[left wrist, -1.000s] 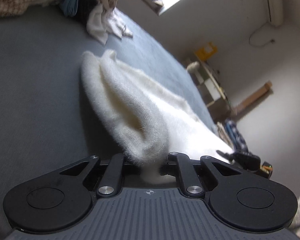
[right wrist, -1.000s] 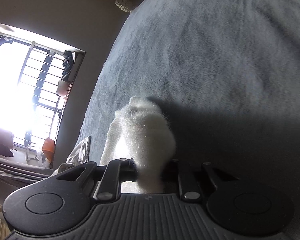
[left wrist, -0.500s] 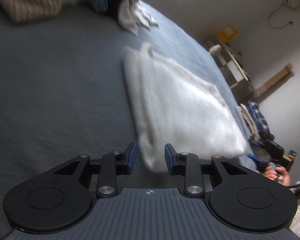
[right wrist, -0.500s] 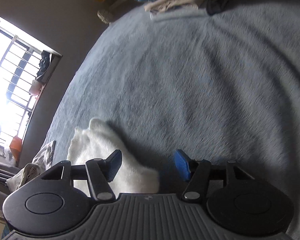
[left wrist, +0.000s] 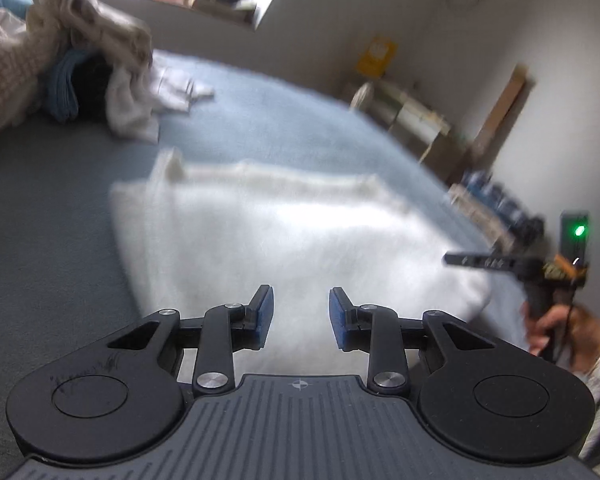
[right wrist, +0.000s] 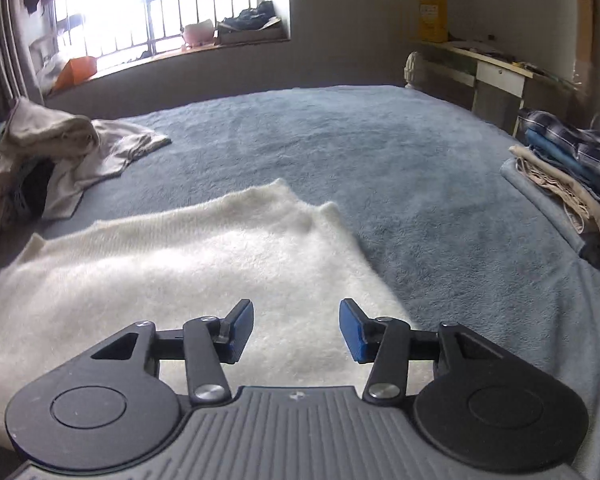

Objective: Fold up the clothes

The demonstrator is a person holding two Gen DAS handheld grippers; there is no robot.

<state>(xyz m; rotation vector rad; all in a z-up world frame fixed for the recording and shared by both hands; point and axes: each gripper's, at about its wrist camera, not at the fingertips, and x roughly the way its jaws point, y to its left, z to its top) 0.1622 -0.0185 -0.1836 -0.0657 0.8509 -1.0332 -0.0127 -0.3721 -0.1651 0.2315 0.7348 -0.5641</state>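
a fluffy white knitted garment (right wrist: 172, 272) lies flat, folded into a broad rectangle, on the grey-blue fleecy bed cover (right wrist: 400, 152). in the right wrist view its long axis runs left to right across the frame, one short edge ending just beyond the right gripper (right wrist: 297, 328). the left gripper (left wrist: 299, 316) hangs above the near edge of the garment with its blue pads apart and nothing between them. the right gripper's jaws have just closed a little from a wider gap, yet stand apart and empty above the garment. a loose heap of beige and dark unfolded clothes (right wrist: 56, 148) sits at the far left of the bed, a stack of folded clothes (right wrist: 572, 160) at its right edge.
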